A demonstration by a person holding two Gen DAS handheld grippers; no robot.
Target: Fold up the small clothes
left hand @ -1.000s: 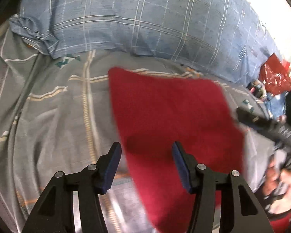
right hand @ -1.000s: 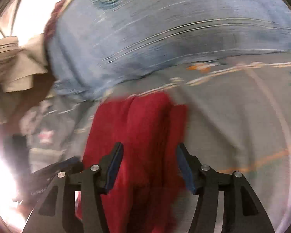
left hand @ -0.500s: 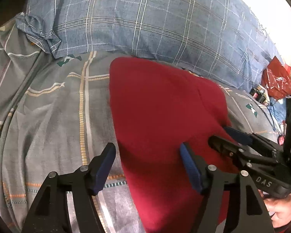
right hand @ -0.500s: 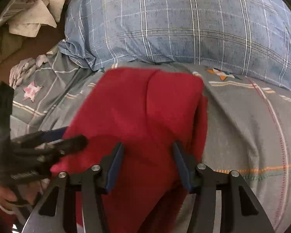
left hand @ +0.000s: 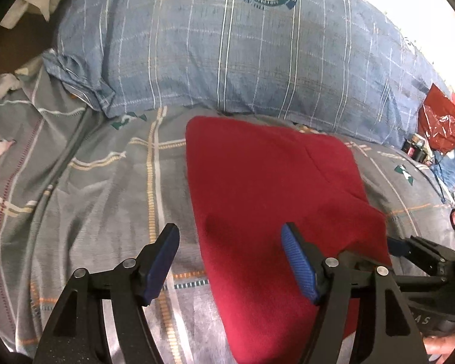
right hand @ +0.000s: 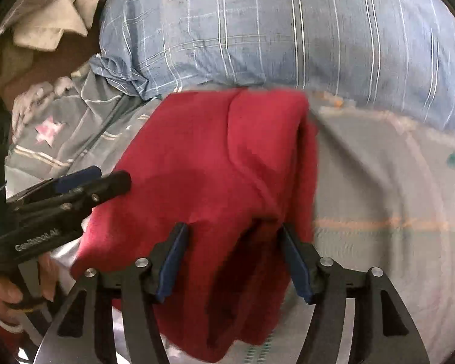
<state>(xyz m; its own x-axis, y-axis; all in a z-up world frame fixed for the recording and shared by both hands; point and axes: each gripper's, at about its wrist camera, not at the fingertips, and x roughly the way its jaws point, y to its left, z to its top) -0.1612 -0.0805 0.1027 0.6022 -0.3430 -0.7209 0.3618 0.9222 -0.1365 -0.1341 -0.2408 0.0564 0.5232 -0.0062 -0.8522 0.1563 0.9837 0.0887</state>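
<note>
A red garment (left hand: 267,188) lies folded on the grey plaid bed sheet (left hand: 91,200), just below the pillow. My left gripper (left hand: 227,238) hovers open over the garment's left edge, and neither pad presses on the cloth. In the right wrist view the same red garment (right hand: 206,163) shows a raised fold at its right side. My right gripper (right hand: 233,232) straddles that fold; its jaws are opening and the pads stand off the cloth. Each gripper shows in the other's view: the right gripper (left hand: 409,250) at the garment's right corner, the left gripper (right hand: 97,180) at its left edge.
A big blue plaid pillow (left hand: 227,60) fills the far side of the bed. A red plastic bag (left hand: 439,121) and small clutter sit off the bed's right end. Beige cloths (right hand: 45,21) are piled at the far left. A hand (right hand: 3,291) holds the left gripper's handle.
The red garment went from moving and blurred to lying flat on the sheet. My left jaws spread wider. The right gripper came down at the garment's right edge, and its jaws narrowed, then widened.
</note>
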